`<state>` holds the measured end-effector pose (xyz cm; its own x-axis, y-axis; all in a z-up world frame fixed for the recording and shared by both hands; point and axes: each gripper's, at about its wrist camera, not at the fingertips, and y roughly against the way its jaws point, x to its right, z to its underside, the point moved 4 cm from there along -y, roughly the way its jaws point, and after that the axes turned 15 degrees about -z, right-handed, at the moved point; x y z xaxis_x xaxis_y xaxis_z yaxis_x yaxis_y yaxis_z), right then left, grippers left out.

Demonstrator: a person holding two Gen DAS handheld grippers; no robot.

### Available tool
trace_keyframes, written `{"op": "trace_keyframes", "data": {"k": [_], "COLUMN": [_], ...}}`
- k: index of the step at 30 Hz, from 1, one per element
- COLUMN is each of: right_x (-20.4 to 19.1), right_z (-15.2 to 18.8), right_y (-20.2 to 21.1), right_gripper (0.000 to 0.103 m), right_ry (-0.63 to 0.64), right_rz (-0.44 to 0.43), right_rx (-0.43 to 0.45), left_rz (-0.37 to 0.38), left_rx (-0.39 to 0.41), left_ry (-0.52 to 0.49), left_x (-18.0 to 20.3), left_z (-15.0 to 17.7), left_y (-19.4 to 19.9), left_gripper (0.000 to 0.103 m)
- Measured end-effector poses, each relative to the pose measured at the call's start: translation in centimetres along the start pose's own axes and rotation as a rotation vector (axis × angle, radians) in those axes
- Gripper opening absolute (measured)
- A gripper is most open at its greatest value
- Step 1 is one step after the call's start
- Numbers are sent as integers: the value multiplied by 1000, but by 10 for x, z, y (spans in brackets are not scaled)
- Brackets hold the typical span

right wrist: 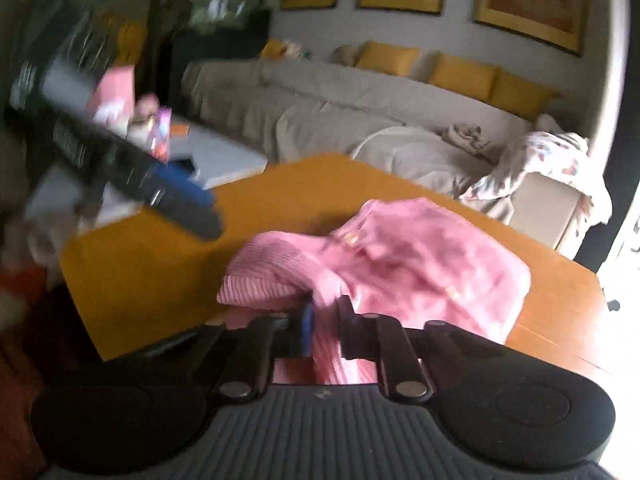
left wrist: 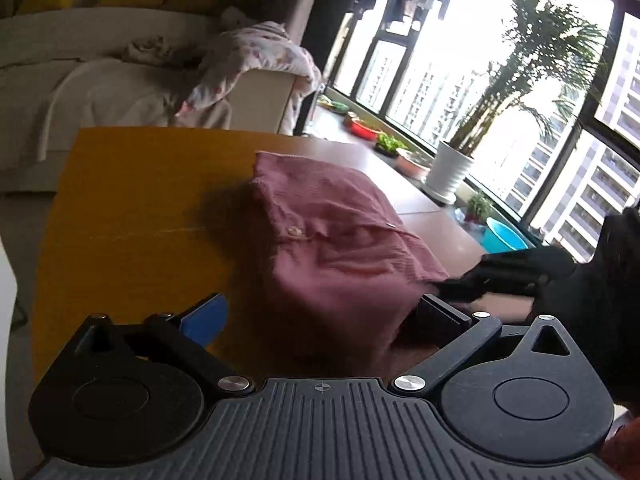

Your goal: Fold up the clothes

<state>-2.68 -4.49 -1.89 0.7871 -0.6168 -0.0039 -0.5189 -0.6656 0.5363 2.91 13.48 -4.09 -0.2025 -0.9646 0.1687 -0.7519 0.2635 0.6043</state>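
A pink buttoned garment (left wrist: 336,236) lies bunched and partly folded on the wooden table (left wrist: 132,208). My left gripper (left wrist: 320,312) is open, its fingers spread either side of the garment's near edge. My right gripper (right wrist: 324,320) is shut on a fold of the garment (right wrist: 404,264) at its near edge. In the left wrist view the right gripper (left wrist: 460,284) comes in from the right and touches the garment's right corner. In the right wrist view the left gripper (right wrist: 188,204) hovers blurred at the upper left, above the table (right wrist: 160,264).
A beige sofa (right wrist: 360,108) with yellow cushions and loose cloths stands behind the table. A floral cloth (left wrist: 256,64) hangs over its arm. Large windows, a potted palm (left wrist: 452,168) and a blue basin (left wrist: 504,236) are to the right.
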Motion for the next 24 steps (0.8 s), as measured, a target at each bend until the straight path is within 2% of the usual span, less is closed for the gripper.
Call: {"op": "trace_keyframes", "data": {"k": [2,5,8,14,15,17,18,19,22,24], "right_x": [-2,-11,-14,-17,-18,-19,-22,-24,-33,-35], "right_z": [-2,11,15,22,23,26,27,28,36,38], "right_y": [11,8,10,14,15,17,17,17,2,-5], "right_gripper": [11,11,12,18,23,49,66,67,67,67], "right_ry": [31,61,73,95,99,106,136,169,285,305], "right_rz": [-4,-30,-36,-46,-47,-51,-38,-24,-18,-16], "right_rx": [-4,-83,-97,-123,-127,-135,-146,-157,-225,-220], "left_rz": [-5,-6,13,129,162,281,301,311,176,118], "left_rx": [1,4,10,3,-4,-42,-48,-52,-28,-13], "left_ry": [20,54,80,-40,-51,-17,-6,0,-72,-134], "left_x": [-7,-15,-14,31,38,47,49,51,53,54], "left_z": [-1,-3,-8,-11,-10,-7,-7,-6,-7,-6], "left_y": [2,3,1,-5,-7,-11,-13,-15,-21,-19], "left_gripper": [103,103,103,103,103,103,103,103,103,103]}}
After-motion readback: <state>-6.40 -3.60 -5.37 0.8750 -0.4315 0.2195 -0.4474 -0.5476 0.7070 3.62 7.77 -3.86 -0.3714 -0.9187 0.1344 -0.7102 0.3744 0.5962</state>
